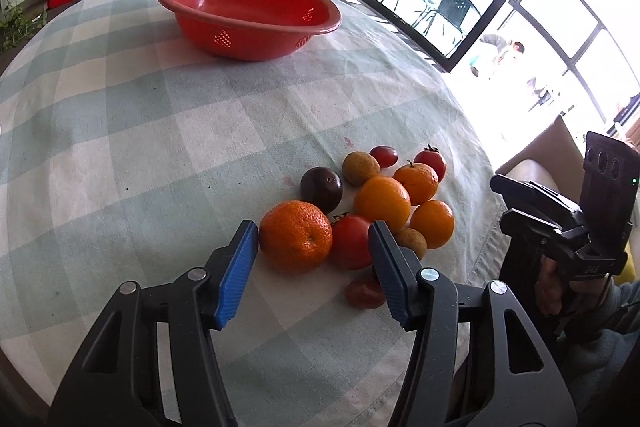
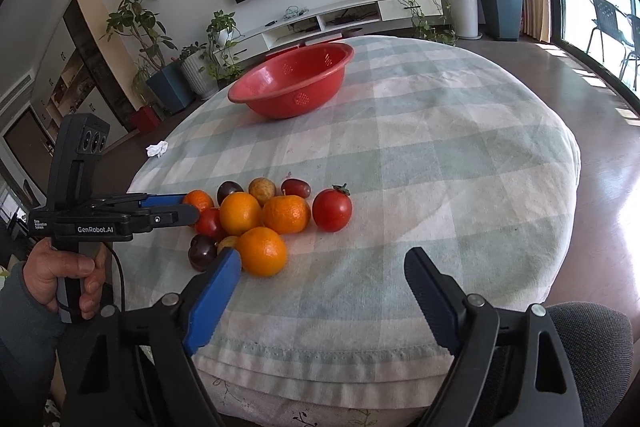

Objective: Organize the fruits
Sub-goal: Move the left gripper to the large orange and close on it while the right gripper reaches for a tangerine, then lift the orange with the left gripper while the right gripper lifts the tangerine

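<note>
A heap of fruit lies on the checked cloth: oranges, tomatoes, a dark plum-like fruit (image 1: 322, 189) and small brown ones. My left gripper (image 1: 314, 231) stands partly open. Its blue pad is at the left side of a rough mandarin (image 1: 295, 237) and its dark pad is beside a red tomato (image 1: 350, 241), with no clear squeeze on either. The same gripper shows from the side in the right wrist view, its tips at the heap's left edge. My right gripper (image 2: 324, 259) is open and holds nothing; a smooth orange (image 2: 262, 251) sits just past its blue finger.
An empty red colander bowl (image 1: 240, 39) (image 2: 280, 103) stands at the far side of the round table. The table edge runs close on the near side, by a grey chair back (image 2: 592, 331). A lone tomato (image 2: 332, 209) sits right of the heap. Plants, shelves and a window lie beyond.
</note>
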The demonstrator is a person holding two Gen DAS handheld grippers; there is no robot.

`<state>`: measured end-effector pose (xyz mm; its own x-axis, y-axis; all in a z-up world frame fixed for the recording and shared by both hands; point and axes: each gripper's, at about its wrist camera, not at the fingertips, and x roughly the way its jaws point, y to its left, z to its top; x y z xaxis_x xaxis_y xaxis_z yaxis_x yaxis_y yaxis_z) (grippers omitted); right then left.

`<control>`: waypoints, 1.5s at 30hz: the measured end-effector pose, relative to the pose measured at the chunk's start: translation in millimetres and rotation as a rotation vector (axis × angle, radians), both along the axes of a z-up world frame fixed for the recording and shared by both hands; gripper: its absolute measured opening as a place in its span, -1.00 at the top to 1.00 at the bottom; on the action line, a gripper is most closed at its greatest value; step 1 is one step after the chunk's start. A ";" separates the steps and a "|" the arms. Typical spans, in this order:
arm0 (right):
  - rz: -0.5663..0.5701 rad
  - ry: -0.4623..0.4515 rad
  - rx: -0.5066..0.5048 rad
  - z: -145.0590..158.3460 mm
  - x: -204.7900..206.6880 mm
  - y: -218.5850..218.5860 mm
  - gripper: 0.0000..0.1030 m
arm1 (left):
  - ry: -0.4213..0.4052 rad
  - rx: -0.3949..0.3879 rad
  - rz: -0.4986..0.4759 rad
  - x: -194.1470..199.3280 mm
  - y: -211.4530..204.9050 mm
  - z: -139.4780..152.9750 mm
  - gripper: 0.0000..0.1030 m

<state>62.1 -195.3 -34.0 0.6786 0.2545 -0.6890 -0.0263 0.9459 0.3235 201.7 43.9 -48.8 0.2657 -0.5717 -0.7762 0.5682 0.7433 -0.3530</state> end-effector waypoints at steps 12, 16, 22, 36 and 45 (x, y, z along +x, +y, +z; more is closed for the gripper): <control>0.015 0.015 0.018 -2.8 2.0 3.3 -0.60 | 0.070 -0.027 0.045 7.9 11.6 -10.5 0.06; 0.017 0.019 0.018 -3.4 2.6 4.3 -0.59 | 0.079 -0.039 0.052 9.2 13.3 -12.2 0.06; 0.027 0.030 0.012 -6.1 3.8 7.9 -0.54 | 0.060 -0.036 0.074 8.7 14.8 -11.7 0.28; 0.065 0.034 -0.034 -7.0 9.9 22.8 -0.44 | 0.001 -0.058 0.132 4.5 31.3 -2.0 0.30; 0.124 0.076 -0.027 -18.7 29.1 38.5 -0.23 | -0.013 -0.067 0.143 3.6 35.4 1.0 0.30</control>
<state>91.2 -156.8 -52.7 0.5883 0.3145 -0.7450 -0.1203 0.9451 0.3040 205.3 79.4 -47.8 0.3575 -0.5775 -0.7340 0.4632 0.7921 -0.3976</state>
